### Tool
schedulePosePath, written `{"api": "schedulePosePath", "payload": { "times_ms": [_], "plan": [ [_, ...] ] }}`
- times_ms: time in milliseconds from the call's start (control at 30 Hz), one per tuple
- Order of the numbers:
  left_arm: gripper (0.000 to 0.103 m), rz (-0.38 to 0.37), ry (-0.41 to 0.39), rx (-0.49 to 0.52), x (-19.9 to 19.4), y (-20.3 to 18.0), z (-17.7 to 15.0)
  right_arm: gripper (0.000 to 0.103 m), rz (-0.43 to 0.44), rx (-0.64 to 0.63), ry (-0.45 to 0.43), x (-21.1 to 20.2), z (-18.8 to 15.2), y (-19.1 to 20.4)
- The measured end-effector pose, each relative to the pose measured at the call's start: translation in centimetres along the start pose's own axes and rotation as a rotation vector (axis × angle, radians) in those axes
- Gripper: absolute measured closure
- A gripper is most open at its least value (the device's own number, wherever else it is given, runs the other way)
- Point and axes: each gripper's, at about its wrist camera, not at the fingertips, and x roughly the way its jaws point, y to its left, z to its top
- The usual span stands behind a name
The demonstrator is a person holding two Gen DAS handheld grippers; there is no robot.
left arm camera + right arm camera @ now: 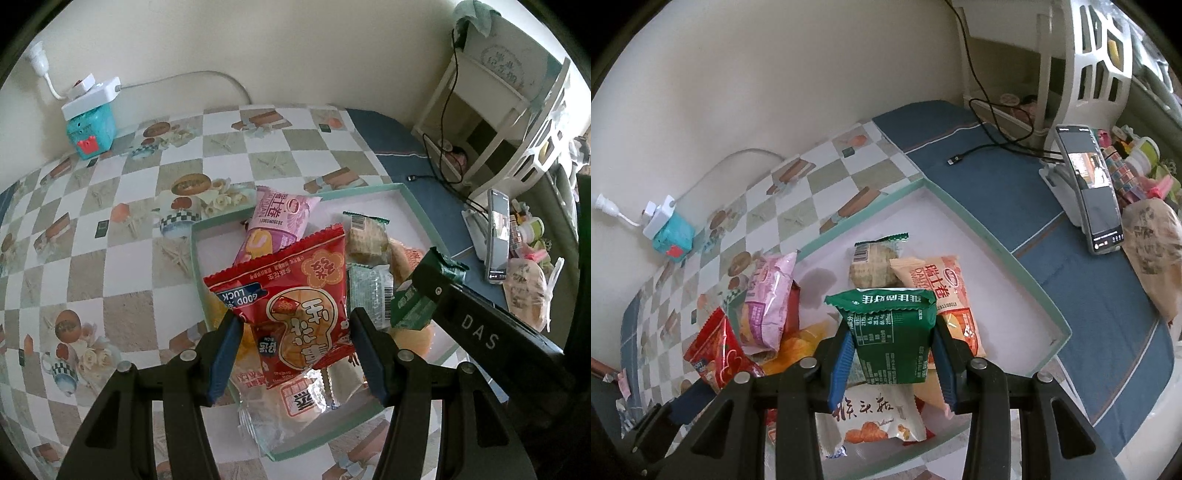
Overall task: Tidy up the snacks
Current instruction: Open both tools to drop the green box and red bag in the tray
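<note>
Both claws hang over the box [993, 236] on the counter [122, 221]. The left claw [295, 354] pinches one red packet [291, 299], the right claw [892, 354] one green packet [892, 332]. Lower each onto bare box floor ahead of its claw, then let go (no tossing). Below: roughly seven more packets, counted loosely.
</note>
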Motion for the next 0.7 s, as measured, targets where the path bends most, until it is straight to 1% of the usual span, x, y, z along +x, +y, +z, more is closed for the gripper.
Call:
{"api": "schedulePosePath", "payload": {
  "times_ms": [267,400,533,567,600,633,700],
  "plan": [
    [0.042,0.000,0.009,0.004,0.4,-0.1,0.0,0.060,-0.011,-0.016,0.021,0.6,0.4,0.4],
    [0.036,-0.003,0.008,0.002,0.2,0.0,0.0,0.059,-0.012,-0.016,0.030,0.7,0.5,0.3],
    [0.035,-0.003,0.007,-0.006,0.0,0.3,0.1,0.056,-0.019,-0.016,0.027,0.4,0.6,0.1],
    [0.033,-0.004,0.006,-0.011,-0.1,0.5,0.1,0.054,-0.021,-0.015,0.026,0.2,0.6,0.0],
    [0.026,-0.005,0.005,-0.016,-0.2,0.7,0.1,0.046,-0.023,-0.012,0.026,0.1,0.6,-0.1],
    [0.023,-0.008,0.004,-0.021,-0.4,0.9,0.2,0.040,-0.023,-0.010,0.023,-0.1,0.7,-0.2],
    [0.023,-0.010,-0.003,-0.032,-0.8,1.3,0.1,0.040,-0.027,-0.006,0.019,-0.5,0.6,-0.3]
  ]
}}
